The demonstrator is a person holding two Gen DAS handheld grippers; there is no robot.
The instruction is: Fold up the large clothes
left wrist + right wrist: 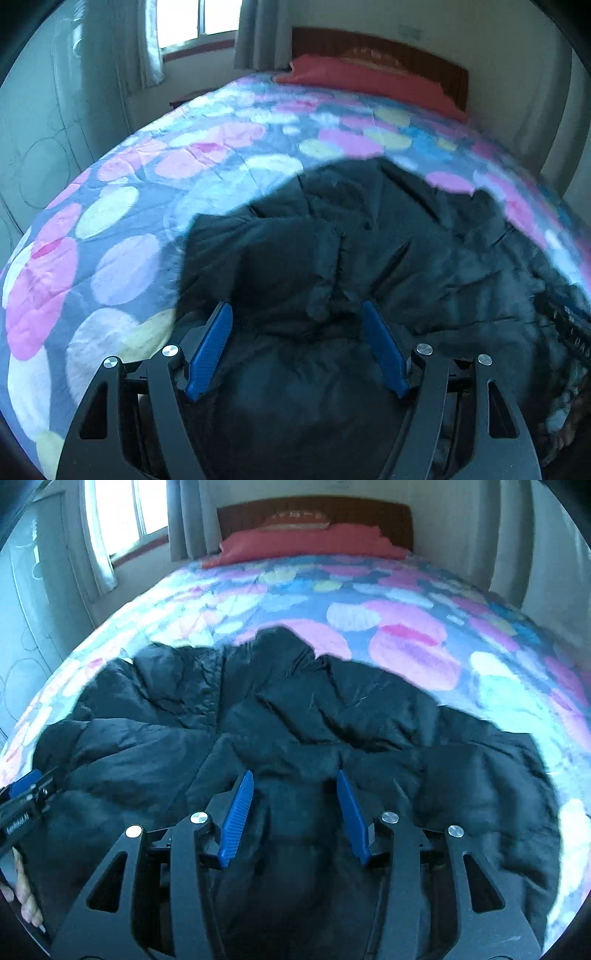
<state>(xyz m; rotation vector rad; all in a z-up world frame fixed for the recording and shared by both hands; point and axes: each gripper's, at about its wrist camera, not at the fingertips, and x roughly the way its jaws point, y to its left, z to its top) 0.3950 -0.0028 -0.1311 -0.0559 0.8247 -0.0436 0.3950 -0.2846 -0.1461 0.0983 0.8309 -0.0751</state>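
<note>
A large black puffy jacket (332, 240) lies crumpled on the bed, near its foot. In the left wrist view my left gripper (295, 305) hangs over the jacket's left part, its blue pads wide apart with only loose fabric below them. The right wrist view shows the same jacket (295, 709) spread wide. My right gripper (295, 773) is over its near middle with the jaws partly apart. A rumpled ridge of fabric lies between the fingers, and the pads do not visibly press on it. The left gripper (26, 790) also shows at that view's left edge, over the jacket's left end.
The bed carries a quilt (147, 184) with pink, white and yellow spots, and a red pillow (306, 542) lies against the brown headboard (314, 511). A window with curtains (184, 22) and a pale wardrobe (44, 129) stand to the left. A person's hand (22, 890) shows at the lower left.
</note>
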